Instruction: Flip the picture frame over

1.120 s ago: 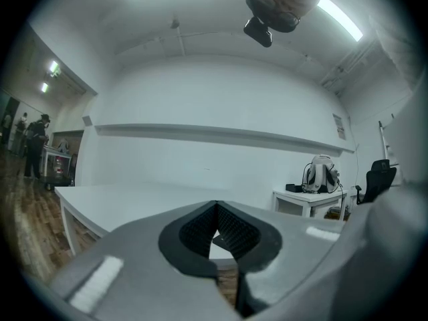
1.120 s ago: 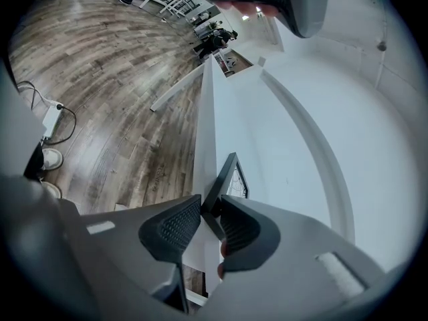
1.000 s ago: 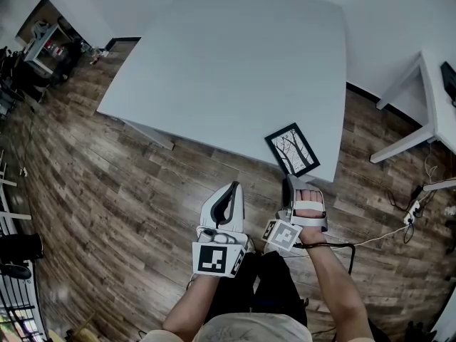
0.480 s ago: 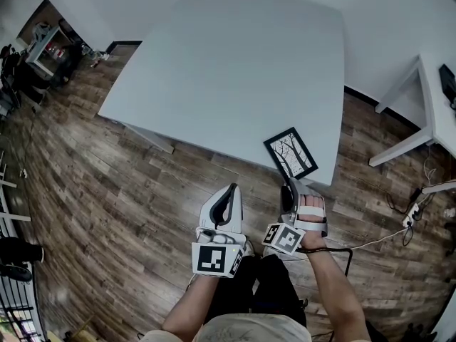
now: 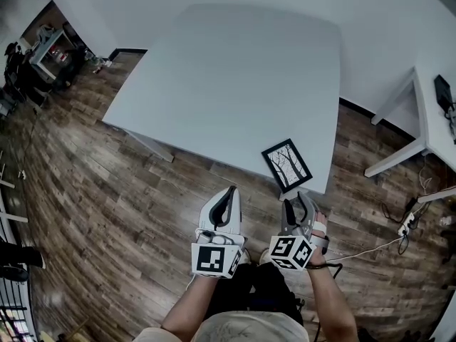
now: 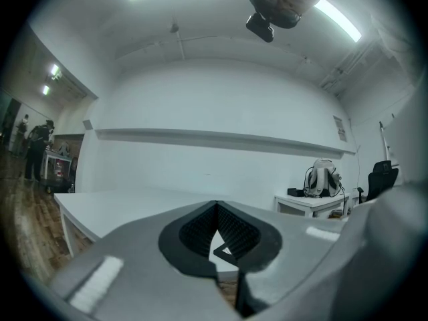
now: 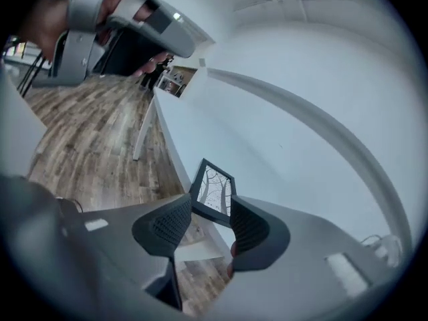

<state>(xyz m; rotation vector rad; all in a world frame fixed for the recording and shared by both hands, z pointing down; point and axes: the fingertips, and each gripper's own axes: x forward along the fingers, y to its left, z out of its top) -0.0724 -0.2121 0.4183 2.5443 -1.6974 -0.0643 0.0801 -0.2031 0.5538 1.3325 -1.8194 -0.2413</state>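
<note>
Black picture frame (image 5: 286, 166), tree print up, flat on the near right corner of the white table (image 5: 235, 77). Left gripper (image 5: 226, 201) over the wood floor (image 5: 107, 191), short of the table: jaws closed tip to tip, gripping nothing. Right gripper (image 5: 298, 204) just short of the frame: jaws moderately apart, empty, frame in line beyond them.

Right gripper (image 5: 297, 204) — newly rolled upright

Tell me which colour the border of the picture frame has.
Black; the picture frame shows best in the head view.
</note>
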